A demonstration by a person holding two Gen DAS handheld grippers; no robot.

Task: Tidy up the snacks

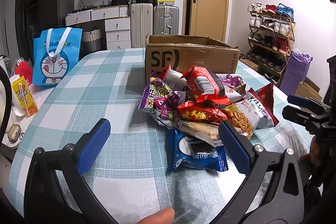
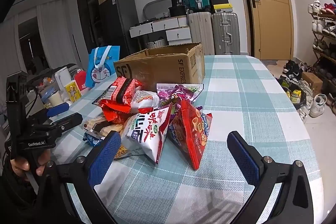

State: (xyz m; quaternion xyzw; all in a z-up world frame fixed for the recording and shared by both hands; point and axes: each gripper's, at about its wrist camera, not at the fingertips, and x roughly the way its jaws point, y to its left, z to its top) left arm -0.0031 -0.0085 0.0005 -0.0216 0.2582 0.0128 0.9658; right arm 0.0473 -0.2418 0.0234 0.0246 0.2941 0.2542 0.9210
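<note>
A pile of snack packets (image 1: 205,102) lies on the checked tablecloth in front of an open SF cardboard box (image 1: 189,54). A blue cookie packet (image 1: 195,154) lies nearest my left gripper (image 1: 163,140), which is open and empty, its right pad beside that packet. In the right wrist view the pile (image 2: 155,114) lies ahead of my right gripper (image 2: 174,144), open and empty, with a white noodle-snack bag (image 2: 147,131) and a red bag (image 2: 193,135) between its fingers' line. The box (image 2: 163,64) stands behind. Each gripper shows in the other's view.
A blue Doraemon bag (image 1: 56,56) stands at the table's left edge with a yellow drink carton (image 1: 23,96) and small items. Suitcases, drawers and a door stand behind; a shoe rack (image 1: 271,35) is at the right.
</note>
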